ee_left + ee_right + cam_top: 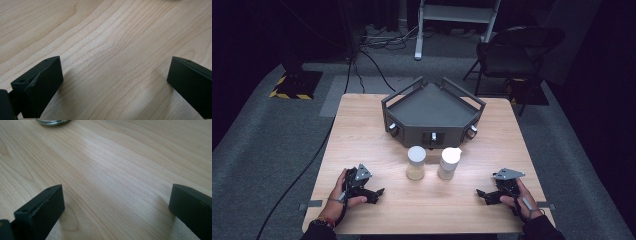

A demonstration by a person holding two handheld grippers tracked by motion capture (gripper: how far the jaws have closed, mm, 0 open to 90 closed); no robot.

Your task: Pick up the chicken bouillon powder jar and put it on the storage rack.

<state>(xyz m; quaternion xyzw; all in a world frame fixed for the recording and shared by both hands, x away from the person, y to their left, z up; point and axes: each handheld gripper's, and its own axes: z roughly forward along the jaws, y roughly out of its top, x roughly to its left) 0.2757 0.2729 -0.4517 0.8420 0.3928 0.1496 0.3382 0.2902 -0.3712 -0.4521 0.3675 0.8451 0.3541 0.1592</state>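
Jars (416, 163) and (449, 163), white-capped, upright side by side at table (362, 130) centre, just in front of dark tray (432, 107), untouched. Left gripper (373, 194) and right gripper (486, 196) resting low near table's front edge, well apart from jars, jaws spread wide over bare wood. Likely risk: tall narrow jars tipped or knocked together by an off-centre approach.

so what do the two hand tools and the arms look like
Each tool, left and right, is black with two blocky jaws and a grey three-cornered plate on top. A dark cable trails from the left one. Dark sleeves; beaded bracelets on the left wrist.
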